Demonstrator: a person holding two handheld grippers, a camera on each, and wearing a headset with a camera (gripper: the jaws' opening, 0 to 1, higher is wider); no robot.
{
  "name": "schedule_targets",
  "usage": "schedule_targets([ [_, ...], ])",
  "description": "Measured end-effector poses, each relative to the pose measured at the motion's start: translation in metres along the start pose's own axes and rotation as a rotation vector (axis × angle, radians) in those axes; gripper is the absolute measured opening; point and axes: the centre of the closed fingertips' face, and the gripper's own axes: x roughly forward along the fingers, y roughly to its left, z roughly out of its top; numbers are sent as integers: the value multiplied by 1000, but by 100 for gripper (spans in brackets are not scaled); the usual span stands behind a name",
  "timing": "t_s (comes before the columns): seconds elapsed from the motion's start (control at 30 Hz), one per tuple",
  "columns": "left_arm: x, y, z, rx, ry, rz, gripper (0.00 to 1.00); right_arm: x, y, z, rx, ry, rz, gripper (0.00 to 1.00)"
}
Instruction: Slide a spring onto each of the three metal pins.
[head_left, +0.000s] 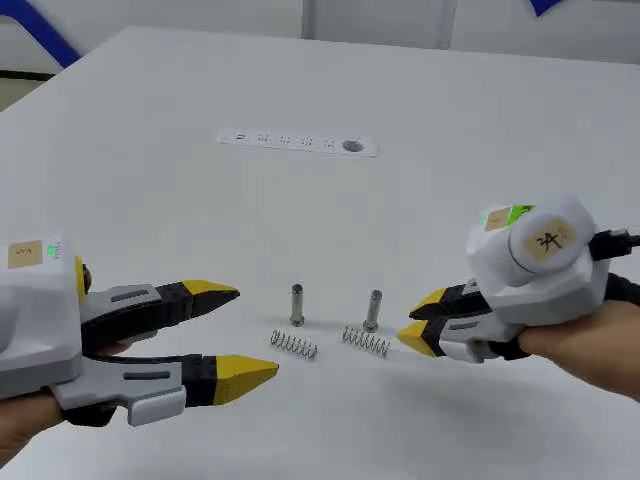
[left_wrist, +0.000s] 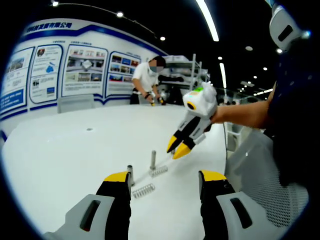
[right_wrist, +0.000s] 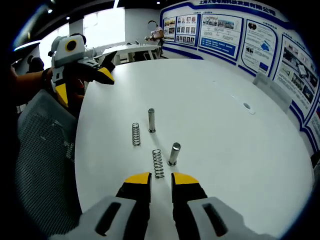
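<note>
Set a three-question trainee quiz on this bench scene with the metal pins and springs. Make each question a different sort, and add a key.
1. Count: how many upright silver metal pins stand on the white table?
2. True or false: a coiled steel spring is already on a pin.
3. Choose one: whose yellow-tipped jaws stand wider apart? A: the left gripper. B: the right gripper. C: both alike.

Key
1. Two.
2. False. Both springs lie flat on the table in front of the pins.
3. A. The left gripper's jaws gape wide, while the right gripper's are only slightly parted. Neither holds anything.
</note>
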Motion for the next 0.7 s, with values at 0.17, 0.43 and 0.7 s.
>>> schedule_targets([
  [0.17, 2, -2, -2, 1, 10, -2, 55, 15, 3, -4, -8, 23, 30, 17],
  [0.43, 0, -2, -2, 1, 22, 6, 55, 30, 3, -14, -18, 56, 55, 16],
  [0.7, -2, -3, -2, 2, 36, 13, 55, 38, 2, -19, -17, 67, 68, 16],
])
